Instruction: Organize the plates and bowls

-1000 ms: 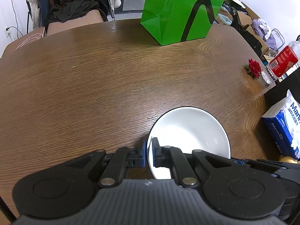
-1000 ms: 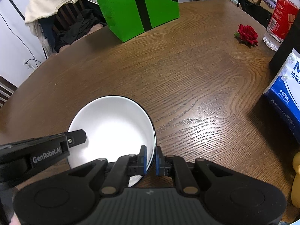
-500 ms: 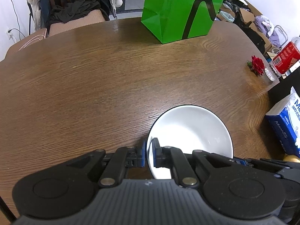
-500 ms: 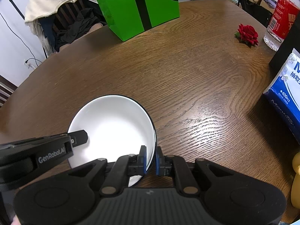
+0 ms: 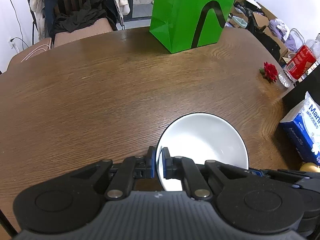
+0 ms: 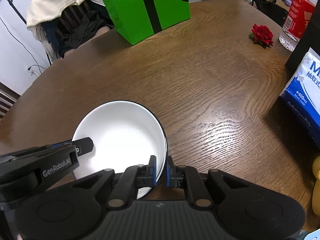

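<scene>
A white bowl [image 5: 204,140] with a thin dark rim is over the near part of the round wooden table [image 5: 100,100]. My left gripper [image 5: 159,161] is shut on the bowl's left rim, one blue pad inside and one outside. In the right wrist view the same white bowl [image 6: 120,136] fills the lower left, and my right gripper [image 6: 161,170] is shut on its right rim. The left gripper's body shows at the bowl's left edge there. Whether the bowl rests on the wood or hangs just above it I cannot tell.
A green paper bag [image 5: 192,14] stands at the table's far side. A red rose [image 5: 270,72] and a red-labelled bottle [image 5: 300,62] are at the right edge, and a blue tissue pack [image 5: 302,128] lies nearer. A yellow object [image 6: 317,180] sits at the near right. Chairs with clothes [image 5: 80,20] stand behind.
In the left wrist view the far scene has slid down a little and more of the green bag shows. Both grips on the bowl are unchanged.
</scene>
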The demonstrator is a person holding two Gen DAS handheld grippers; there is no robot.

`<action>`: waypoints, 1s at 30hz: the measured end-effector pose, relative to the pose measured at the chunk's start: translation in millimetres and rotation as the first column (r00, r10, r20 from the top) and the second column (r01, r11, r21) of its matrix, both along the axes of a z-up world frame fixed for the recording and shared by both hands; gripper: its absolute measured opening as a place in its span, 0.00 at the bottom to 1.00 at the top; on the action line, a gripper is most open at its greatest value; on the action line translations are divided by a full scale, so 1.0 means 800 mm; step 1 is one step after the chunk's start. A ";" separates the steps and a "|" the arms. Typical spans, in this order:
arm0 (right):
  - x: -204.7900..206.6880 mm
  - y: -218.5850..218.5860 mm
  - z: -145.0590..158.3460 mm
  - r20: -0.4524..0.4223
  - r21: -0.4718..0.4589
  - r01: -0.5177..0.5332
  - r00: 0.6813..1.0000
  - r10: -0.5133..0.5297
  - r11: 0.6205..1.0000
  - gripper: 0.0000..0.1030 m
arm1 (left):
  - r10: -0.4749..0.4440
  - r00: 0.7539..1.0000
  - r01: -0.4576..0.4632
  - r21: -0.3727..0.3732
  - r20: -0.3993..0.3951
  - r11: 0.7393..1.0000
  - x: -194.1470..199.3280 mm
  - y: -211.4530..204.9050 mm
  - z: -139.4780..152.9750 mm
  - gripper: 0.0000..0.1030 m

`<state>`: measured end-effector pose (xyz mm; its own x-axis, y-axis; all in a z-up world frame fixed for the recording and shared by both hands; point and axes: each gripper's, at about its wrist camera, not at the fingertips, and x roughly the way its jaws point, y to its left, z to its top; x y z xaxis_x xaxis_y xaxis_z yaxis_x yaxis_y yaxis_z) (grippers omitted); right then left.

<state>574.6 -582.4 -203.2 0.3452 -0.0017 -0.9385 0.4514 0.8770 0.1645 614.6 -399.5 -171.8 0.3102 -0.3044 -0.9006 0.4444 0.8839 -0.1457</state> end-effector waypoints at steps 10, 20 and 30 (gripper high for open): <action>-0.022 0.024 0.036 0.027 -0.022 -0.023 0.999 0.024 0.999 0.09 | 0.017 1.000 -0.016 -0.015 0.024 1.000 -0.026 0.029 0.034 0.07; -0.059 0.058 0.076 0.059 -0.034 -0.046 0.997 0.048 0.998 0.09 | 0.044 0.997 -0.043 -0.024 0.058 0.999 -0.070 0.065 0.072 0.07; -0.094 0.094 0.103 0.078 -0.050 -0.081 0.993 0.085 0.995 0.09 | 0.065 0.996 -0.063 -0.029 0.065 0.998 -0.104 0.102 0.092 0.07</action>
